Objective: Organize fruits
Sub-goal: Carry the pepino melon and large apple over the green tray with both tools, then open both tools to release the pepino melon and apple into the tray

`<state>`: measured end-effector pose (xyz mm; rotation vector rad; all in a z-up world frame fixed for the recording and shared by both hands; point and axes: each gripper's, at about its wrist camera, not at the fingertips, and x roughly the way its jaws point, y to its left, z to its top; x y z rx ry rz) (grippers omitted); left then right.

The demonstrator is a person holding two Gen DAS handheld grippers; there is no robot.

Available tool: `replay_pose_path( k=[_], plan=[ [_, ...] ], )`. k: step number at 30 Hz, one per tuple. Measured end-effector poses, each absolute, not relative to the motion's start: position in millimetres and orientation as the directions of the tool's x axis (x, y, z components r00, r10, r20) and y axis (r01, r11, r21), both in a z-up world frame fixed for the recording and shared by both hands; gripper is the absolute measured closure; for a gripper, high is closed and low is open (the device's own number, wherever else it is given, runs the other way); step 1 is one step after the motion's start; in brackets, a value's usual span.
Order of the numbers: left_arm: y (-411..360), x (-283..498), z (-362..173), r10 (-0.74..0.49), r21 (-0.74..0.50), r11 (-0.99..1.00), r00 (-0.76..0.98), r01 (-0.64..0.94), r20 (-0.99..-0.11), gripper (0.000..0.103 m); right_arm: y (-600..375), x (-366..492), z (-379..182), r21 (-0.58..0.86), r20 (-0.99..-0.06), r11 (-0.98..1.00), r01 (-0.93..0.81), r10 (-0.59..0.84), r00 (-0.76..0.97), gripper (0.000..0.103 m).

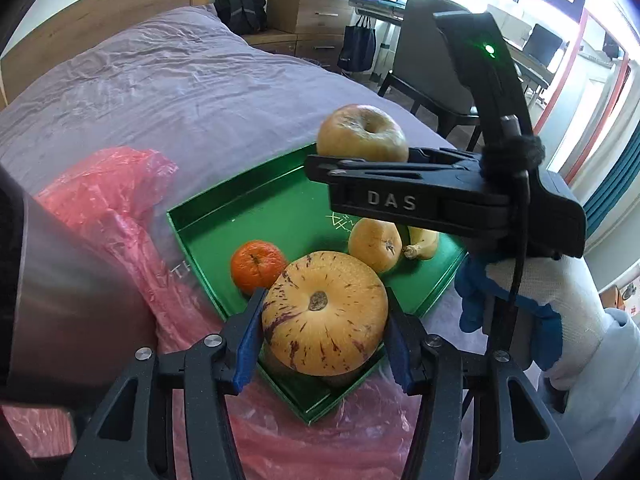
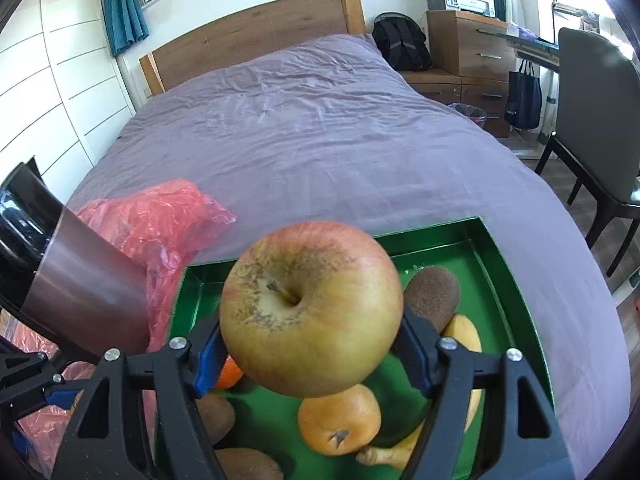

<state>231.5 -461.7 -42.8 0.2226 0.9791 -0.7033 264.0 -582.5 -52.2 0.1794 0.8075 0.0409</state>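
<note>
A bed (image 2: pixel 320 128) covered by a creased mauve sheet is used as the work surface. A crumpled red plastic bag (image 2: pixel 160 220) of thin, glossy film lies at the left of it, touching a shallow green tray (image 1: pixel 192 236) with low upright walls and a smooth, shiny floor. The tray rests partly on the bag.

The step in hand is judged to be the carrying of two fruits to the tray. A round, pale yellow melon (image 1: pixel 324 312) with purple streaks and a dry stem scar is pinched by the left gripper (image 1: pixel 320 344), its blue pads pressed against both flanks; it is held low over the near corner of the tray. A yellow-red apple (image 2: pixel 310 308) with brown russeting around the stalk is pinched by the right gripper (image 2: pixel 310 356) and is held above the tray.

Already in the tray are seen an orange (image 1: pixel 258 266) with dimpled peel, a smooth yellow pear (image 1: pixel 376 244), a banana (image 1: pixel 422 244) and fuzzy brown kiwis (image 2: pixel 434 296).

The next move is judged to call for a free patch of the green floor to be chosen, each fruit to be lowered until it is supported, and only then the jaws to be spread, as round fruit may roll.
</note>
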Motion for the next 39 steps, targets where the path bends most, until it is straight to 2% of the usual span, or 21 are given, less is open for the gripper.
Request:
replay_pose_path(
  k=[12,26,32,34,36,39],
  plan=[
    [-500.5,253.2,-90.4,-0.404,-0.118,0.744,0.303,0.657,-0.863,0.055,-584.7,311.1,-97.9,0.116,-0.784,0.991,-0.059,0.128,0.607,0.03],
    [-506.6,249.1,-102.6,-0.381,-0.097,0.744,0.3,0.661,-0.875,0.054,-573.6,314.7,-112.0,0.048,-0.827,0.996,-0.081,0.085,0.556,0.027],
    [-498.7,251.7,-93.7,-0.379,-0.098,0.748,0.3,0.656,-0.875,0.049,-572.7,316.1,-110.9,0.03,-0.835,0.997,-0.066,0.062,0.547,0.02],
    [-492.2,251.4,-88.6,-0.373,-0.088,0.748,0.306,0.658,-0.876,0.047,-573.0,314.1,-107.6,0.025,-0.831,0.998,-0.056,0.052,0.554,0.007],
    [-485.4,247.6,-81.7,-0.369,-0.076,0.748,0.318,0.659,-0.873,0.046,-573.1,311.8,-102.6,0.018,-0.828,0.999,-0.034,0.034,0.559,0.0],
    [-473.0,242.5,-69.2,-0.367,-0.066,0.756,0.339,0.651,-0.866,0.043,-573.8,305.1,-94.4,0.044,-0.824,0.999,-0.016,0.045,0.565,0.0]
  ],
)
